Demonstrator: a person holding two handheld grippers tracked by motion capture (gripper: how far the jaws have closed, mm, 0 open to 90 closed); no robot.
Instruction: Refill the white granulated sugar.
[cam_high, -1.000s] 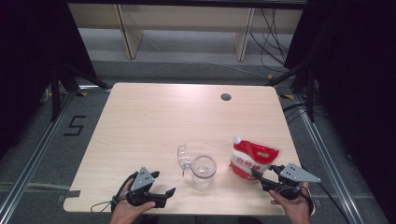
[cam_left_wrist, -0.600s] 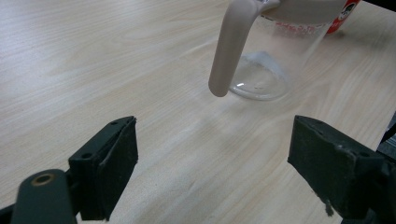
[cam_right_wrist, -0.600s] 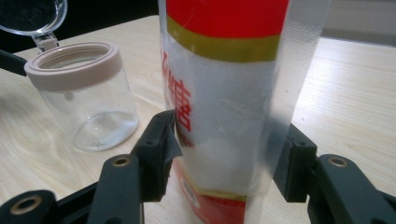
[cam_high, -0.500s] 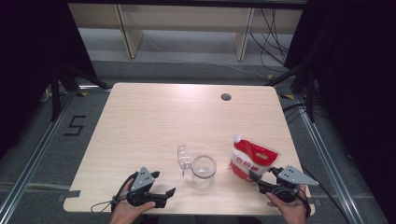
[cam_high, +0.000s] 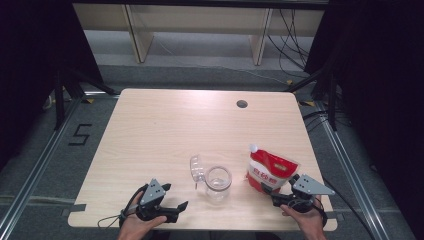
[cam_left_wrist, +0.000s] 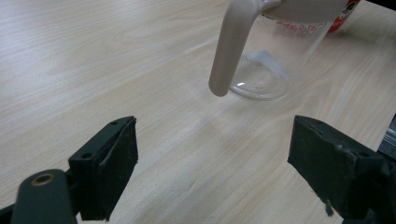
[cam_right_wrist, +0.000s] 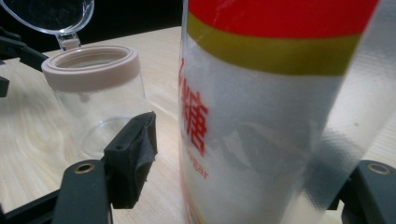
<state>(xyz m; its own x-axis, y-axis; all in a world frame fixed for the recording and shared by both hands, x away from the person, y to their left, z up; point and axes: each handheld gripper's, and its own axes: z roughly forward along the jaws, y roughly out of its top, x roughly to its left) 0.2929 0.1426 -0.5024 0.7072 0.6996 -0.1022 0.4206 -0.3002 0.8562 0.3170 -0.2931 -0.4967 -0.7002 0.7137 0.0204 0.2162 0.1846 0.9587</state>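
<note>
— What lies around the work?

— A light wooden table (cam_high: 165, 130) with pale grain, carrying a small round dark hole (cam_high: 242, 104) near its far edge, toward the right.

— And beyond it?

— A grey floor (cam_high: 200, 55). At the far side stands a pale wooden shelf frame (cam_high: 135, 30) with upright legs. Black cables (cam_high: 292, 30) trail over the floor at the far right.

— Anything to the left?

— A black figure five (cam_high: 80, 135) marked on the floor just beside the table. A grey metal rail (cam_high: 30, 185) runs along that side, another along the right. Dark curtains, I think, hang on both flanks, though it is too dim to tell.
</note>
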